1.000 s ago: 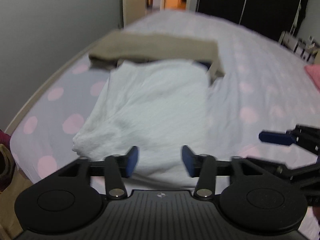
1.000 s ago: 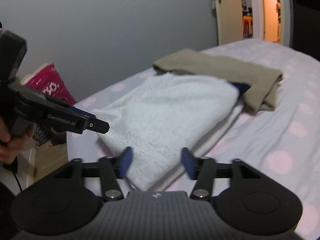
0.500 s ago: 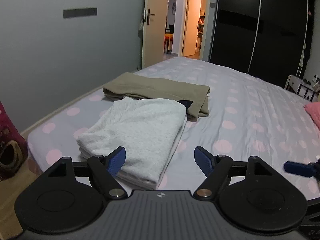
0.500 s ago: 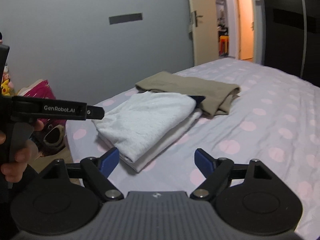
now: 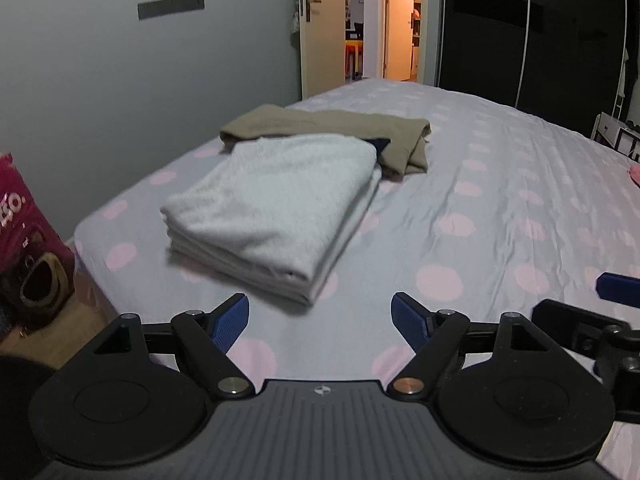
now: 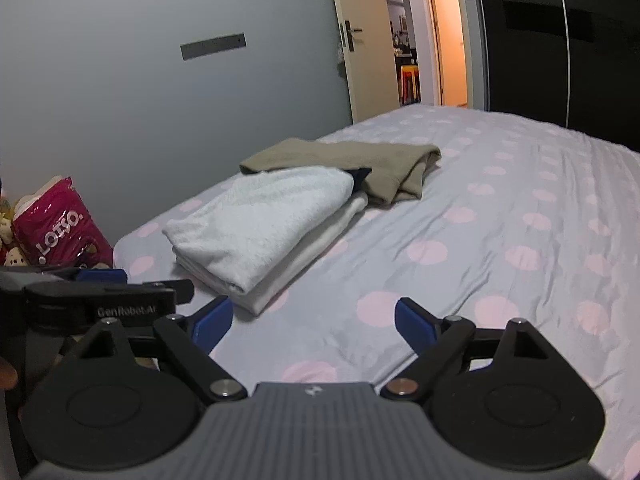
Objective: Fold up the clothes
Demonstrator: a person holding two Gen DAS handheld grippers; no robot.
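pink bag (image 6: 64, 226): white letters "LOTSO." | same bag in left wrist view: only the letters "SO." show at the picture edge | left gripper (image 6: 100, 304): "GenRobot.AI" in small grey letters on its black side, slightly blurred

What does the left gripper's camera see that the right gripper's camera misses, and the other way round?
Only the left view shows a pink item at the bed's far right edge, and the right gripper's blue fingertip. Only the right view shows the soft toys and the printed name on the pink bag. Both show the folded white towel, the folded olive garment, the dotted bedsheet and an open doorway.
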